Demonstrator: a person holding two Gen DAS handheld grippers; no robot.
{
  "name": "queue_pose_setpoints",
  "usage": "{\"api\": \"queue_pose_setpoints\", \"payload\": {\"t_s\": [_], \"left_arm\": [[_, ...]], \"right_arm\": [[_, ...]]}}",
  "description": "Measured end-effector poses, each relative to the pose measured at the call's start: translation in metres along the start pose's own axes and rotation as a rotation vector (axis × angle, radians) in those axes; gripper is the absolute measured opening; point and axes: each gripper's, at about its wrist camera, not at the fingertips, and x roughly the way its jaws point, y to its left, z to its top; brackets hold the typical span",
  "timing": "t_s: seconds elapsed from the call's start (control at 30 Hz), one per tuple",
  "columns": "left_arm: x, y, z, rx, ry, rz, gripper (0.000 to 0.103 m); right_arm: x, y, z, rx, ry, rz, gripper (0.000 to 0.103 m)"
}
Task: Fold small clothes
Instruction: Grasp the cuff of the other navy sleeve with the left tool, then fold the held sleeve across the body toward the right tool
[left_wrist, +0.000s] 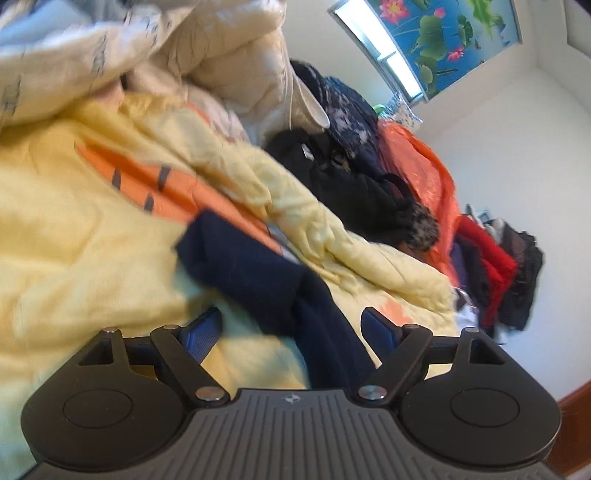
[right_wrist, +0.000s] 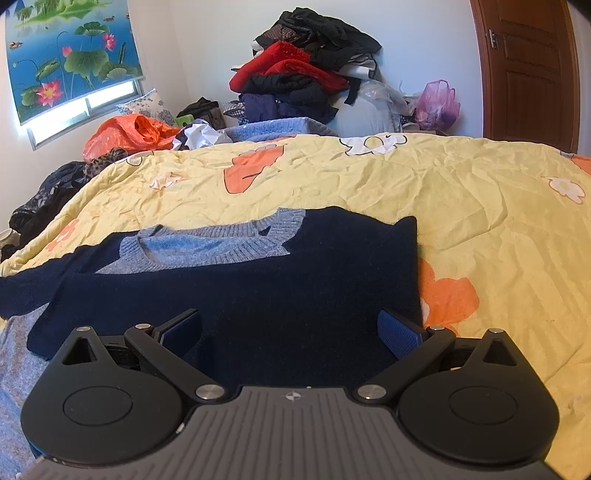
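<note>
The sweater (right_wrist: 236, 295), navy with a grey-blue collar, is laid flat on the bed's yellow quilt (right_wrist: 369, 177), partly folded, its collar toward twelve o'clock in the right wrist view. Its right edge is folded straight, and a sleeve trails off at nine o'clock.

The right gripper (right_wrist: 290, 334) is held over the sweater's near part with its fingers (right_wrist: 399, 338) spread wide; nothing is gripped between them, and whether the pads touch the knit cannot be told.

In the left wrist view, which is rolled and blurred, a navy sleeve (left_wrist: 258, 273) is seen running from eleven o'clock down between the fingers (left_wrist: 201, 334) of the left gripper (left_wrist: 290, 332). These stand well apart and are not pressed on the cloth.

No brand, label or readable writing is seen on the sweater. A small star-like emblem is moulded on each gripper body.

A heap of clothes (right_wrist: 306, 70) is piled at twelve o'clock beyond the bed, an orange bag (right_wrist: 129, 133) at ten o'clock, a lotus blind (right_wrist: 70, 55) above it.
</note>
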Motion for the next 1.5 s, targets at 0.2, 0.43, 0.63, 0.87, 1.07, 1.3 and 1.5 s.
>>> {"api": "queue_pose_setpoints", "payload": {"t_s": [0.2,0.43,0.63,0.87,1.07,1.3,1.5], "left_arm": [[0.024,0.002,0.010,0.093,-0.034,0.181,0.027],[-0.003,-0.033,-0.002,0.158,-0.077,0.118,0.004],[-0.066,-0.127,-0.085,0.372,-0.106,-0.150,0.004],[-0.098,-0.198,-0.280,1.007,0.226,-0.411,0.005],[-0.143,-0.174,-0.326,1.329,0.292,-0.554,0.011],[-0.164,-0.122,-0.264,1.198,0.063,-0.556,0.098],[-0.130,-0.108,-0.244,1.027,0.172,-0.423,0.099]], "right_arm": [[0.000,-0.001,0.000,0.002,-0.001,0.002,0.102],[0.000,-0.001,0.000,0.001,-0.001,0.001,0.102],[0.000,-0.001,0.000,0.003,-0.002,0.003,0.102],[-0.002,-0.002,0.001,0.017,-0.007,0.013,0.102],[-0.004,-0.005,0.000,0.040,-0.016,0.028,0.102],[-0.005,-0.008,0.000,0.060,-0.024,0.044,0.102],[-0.006,-0.003,-0.001,0.030,-0.021,0.013,0.102]]}}
